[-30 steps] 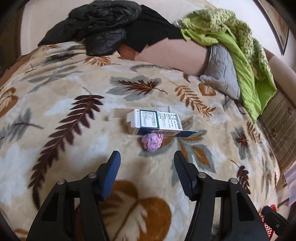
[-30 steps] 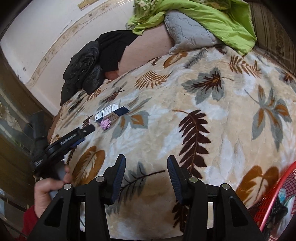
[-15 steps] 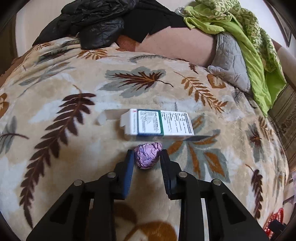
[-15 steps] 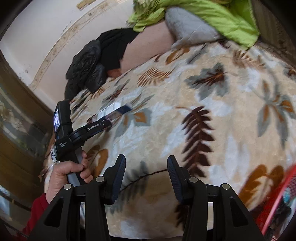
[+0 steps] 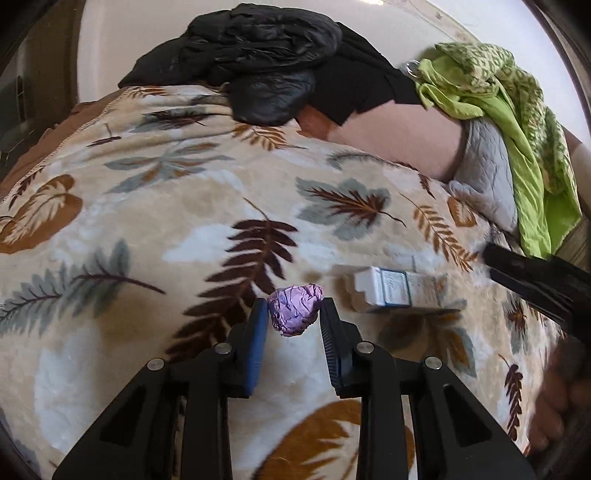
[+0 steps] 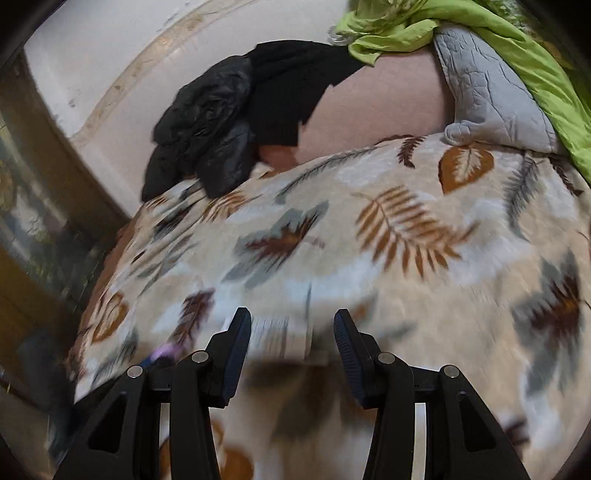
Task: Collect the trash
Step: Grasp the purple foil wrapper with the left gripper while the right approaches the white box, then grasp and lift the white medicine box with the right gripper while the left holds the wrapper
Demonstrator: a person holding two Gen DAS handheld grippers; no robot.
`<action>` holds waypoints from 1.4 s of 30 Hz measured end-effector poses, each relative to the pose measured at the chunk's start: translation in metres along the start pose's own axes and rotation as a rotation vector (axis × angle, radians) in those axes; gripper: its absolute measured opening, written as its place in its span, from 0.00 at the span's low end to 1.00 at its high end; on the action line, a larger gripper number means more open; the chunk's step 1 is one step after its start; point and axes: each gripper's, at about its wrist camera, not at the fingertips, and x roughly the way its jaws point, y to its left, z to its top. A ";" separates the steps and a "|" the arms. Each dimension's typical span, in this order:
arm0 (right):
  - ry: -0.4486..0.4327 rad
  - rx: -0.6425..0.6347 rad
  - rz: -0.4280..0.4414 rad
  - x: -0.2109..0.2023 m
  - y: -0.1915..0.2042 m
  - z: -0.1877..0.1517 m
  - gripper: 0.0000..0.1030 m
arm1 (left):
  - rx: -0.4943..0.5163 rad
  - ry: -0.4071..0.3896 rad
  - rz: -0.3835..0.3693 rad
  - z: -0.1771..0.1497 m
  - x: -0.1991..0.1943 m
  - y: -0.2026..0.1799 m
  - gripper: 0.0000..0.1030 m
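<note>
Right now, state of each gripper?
Left gripper: shut on the purple foil wad.
Right gripper: open, holding nothing, white box between its fingers.

The right gripper (image 6: pixel 292 328) hangs over a bed, its two black jaws standing apart above a small white carton (image 6: pixel 280 338) that lies blurred on the blanket (image 6: pixel 406 266). The pads do not press on the carton. The blanket is cream plush printed with brown, rust and grey-blue leaves. A smear of purple (image 6: pixel 166 350) shows at the lower left, just beside the gripper's left arm; what it is cannot be made out. At the head of the bed, a black puffy jacket (image 6: pixel 207 129) lies heaped against the pale wall, with a grey quilted pillow (image 6: pixel 495 99) and a lime-green cloth (image 6: pixel 443 22) to its right.
</note>
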 end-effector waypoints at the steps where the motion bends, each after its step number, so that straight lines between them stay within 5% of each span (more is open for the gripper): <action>1: 0.027 0.027 -0.008 0.014 -0.006 0.002 0.46 | -0.004 0.000 -0.002 0.001 0.000 0.003 0.27; 6: 0.117 0.150 0.047 0.037 -0.026 -0.016 0.44 | -0.009 -0.006 0.005 0.004 -0.002 0.013 0.27; 13: 0.252 0.063 0.254 0.006 0.024 -0.078 0.44 | -0.056 -0.010 0.003 0.008 -0.005 0.030 0.27; 20: 0.061 -0.079 0.158 -0.009 0.041 -0.029 0.53 | -0.056 -0.022 0.009 0.007 -0.008 0.028 0.27; 25: 0.112 -0.028 0.099 0.041 0.024 -0.001 0.55 | -0.043 -0.028 0.014 0.007 -0.009 0.027 0.27; 28: 0.201 0.058 0.157 0.062 0.013 -0.006 0.56 | -0.043 -0.029 0.016 0.008 -0.009 0.029 0.27; 32: 0.260 0.016 0.265 0.052 0.028 -0.026 0.56 | -0.064 -0.023 0.009 0.010 -0.007 0.035 0.27; 37: 0.254 -0.242 0.134 0.047 0.066 -0.048 0.65 | -0.051 -0.029 0.007 0.009 -0.009 0.030 0.27; 42: 0.252 -0.328 0.066 0.050 0.077 -0.070 0.64 | -0.045 -0.037 0.017 0.008 -0.013 0.029 0.27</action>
